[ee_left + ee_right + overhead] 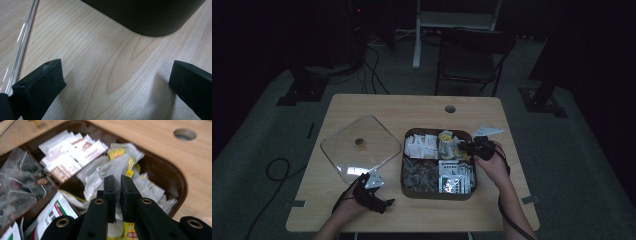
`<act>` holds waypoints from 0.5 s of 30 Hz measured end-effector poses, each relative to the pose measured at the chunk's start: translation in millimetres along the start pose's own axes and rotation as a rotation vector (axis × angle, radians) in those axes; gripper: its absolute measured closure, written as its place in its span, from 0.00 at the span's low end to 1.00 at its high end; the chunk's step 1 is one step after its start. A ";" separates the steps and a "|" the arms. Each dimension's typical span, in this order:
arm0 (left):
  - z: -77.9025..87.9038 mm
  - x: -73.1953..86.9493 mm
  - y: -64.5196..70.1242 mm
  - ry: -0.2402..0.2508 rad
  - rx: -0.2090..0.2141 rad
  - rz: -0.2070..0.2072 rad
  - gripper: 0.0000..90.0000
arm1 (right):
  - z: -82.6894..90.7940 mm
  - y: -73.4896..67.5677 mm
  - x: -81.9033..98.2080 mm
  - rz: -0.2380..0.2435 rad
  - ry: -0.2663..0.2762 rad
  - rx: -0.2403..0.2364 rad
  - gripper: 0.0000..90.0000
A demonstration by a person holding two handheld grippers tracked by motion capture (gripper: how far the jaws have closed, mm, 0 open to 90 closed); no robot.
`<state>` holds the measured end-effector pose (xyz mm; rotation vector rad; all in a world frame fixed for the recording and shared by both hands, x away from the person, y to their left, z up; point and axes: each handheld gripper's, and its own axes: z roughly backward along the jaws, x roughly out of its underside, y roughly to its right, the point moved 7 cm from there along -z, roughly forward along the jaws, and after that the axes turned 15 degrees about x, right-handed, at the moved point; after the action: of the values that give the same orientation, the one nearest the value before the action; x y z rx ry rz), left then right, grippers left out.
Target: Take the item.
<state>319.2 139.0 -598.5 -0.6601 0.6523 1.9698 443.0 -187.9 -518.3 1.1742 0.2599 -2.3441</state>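
Tea bag (115,167) stands upright (long axis vertical) between jaws.

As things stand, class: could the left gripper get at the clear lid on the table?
Probably yes. The left gripper rests open on the table, the clear lid lies just beside it, and only bare wood shows between them. The right gripper is busy in the box.

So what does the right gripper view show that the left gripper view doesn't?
The right gripper view shows the right hand-held gripper shut on a white tea bag above the box's yellow-packet compartment, with white sachets in the compartment beside it and a round hole in the tabletop. The left gripper view shows the left hand-held gripper open over bare wood beside the clear lid's edge. Both show the dark compartment box and the wooden table.
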 end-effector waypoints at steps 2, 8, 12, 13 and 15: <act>0.0 0.0 0.0 0.000 0.000 0.000 0.00 | 3.7 -0.3 -4.5 -0.008 0.016 -0.008 0.94; 0.0 0.0 0.0 0.000 0.000 0.000 0.00 | 14.3 -0.4 -16.6 -0.023 0.049 -0.020 0.94; 0.0 0.0 0.0 0.000 0.000 0.000 0.00 | 20.5 2.2 -24.1 -0.038 0.068 -0.024 0.94; 0.0 0.0 0.0 0.000 0.000 0.000 0.00 | 22.2 3.0 -26.1 -0.044 0.073 -0.025 0.94; 0.0 0.0 0.0 0.000 0.000 0.000 0.00 | 25.1 4.6 -29.8 -0.046 0.085 -0.022 0.94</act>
<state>319.3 139.0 -598.6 -0.6604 0.6522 1.9697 442.9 -191.0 -479.2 1.2712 0.3455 -2.3279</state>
